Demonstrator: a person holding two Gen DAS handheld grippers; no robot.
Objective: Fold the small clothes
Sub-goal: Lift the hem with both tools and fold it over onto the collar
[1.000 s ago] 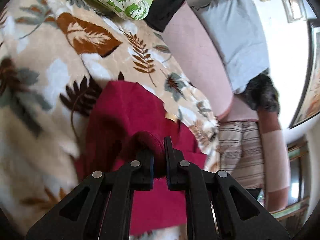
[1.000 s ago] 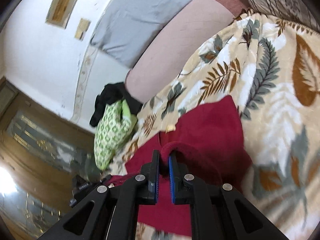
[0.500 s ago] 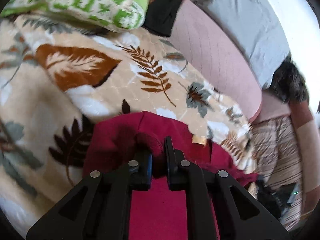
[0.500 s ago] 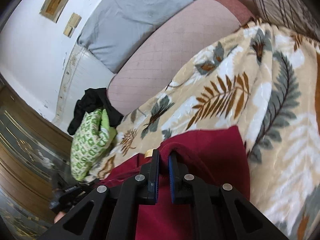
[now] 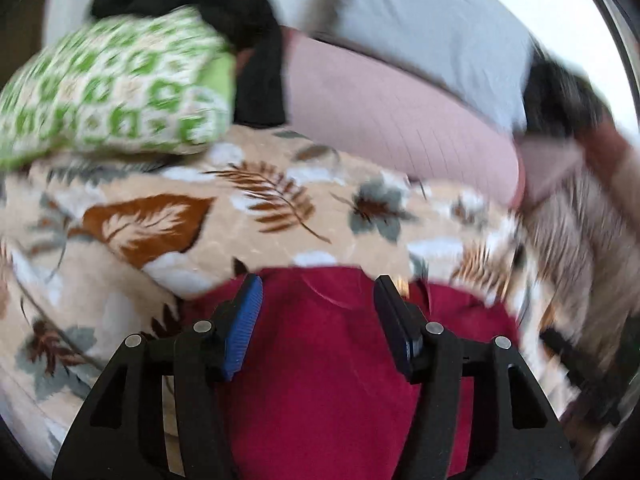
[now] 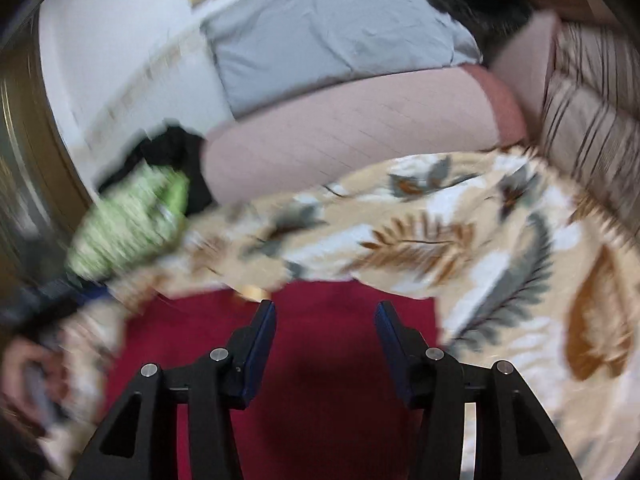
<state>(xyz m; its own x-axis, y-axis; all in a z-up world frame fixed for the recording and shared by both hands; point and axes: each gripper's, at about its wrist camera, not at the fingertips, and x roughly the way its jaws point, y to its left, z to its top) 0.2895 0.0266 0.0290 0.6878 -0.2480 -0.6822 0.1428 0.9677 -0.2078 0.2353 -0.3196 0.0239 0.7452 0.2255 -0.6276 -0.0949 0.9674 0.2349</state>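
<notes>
Both the left gripper [image 5: 316,290] and the right gripper [image 6: 325,316] have their jaws opening, parted about halfway and gripping nothing, while the red garment [image 5: 320,360] lies flat beneath and between them on the leaf-patterned blanket [image 5: 160,220] ahead.

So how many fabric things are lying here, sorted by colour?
Red garment: 1
Green patterned bundle: 1
Black clothing: 1
Leaf-print blanket: 1
Grey pillow: 1
Pink bolster: 1
Total: 6
</notes>
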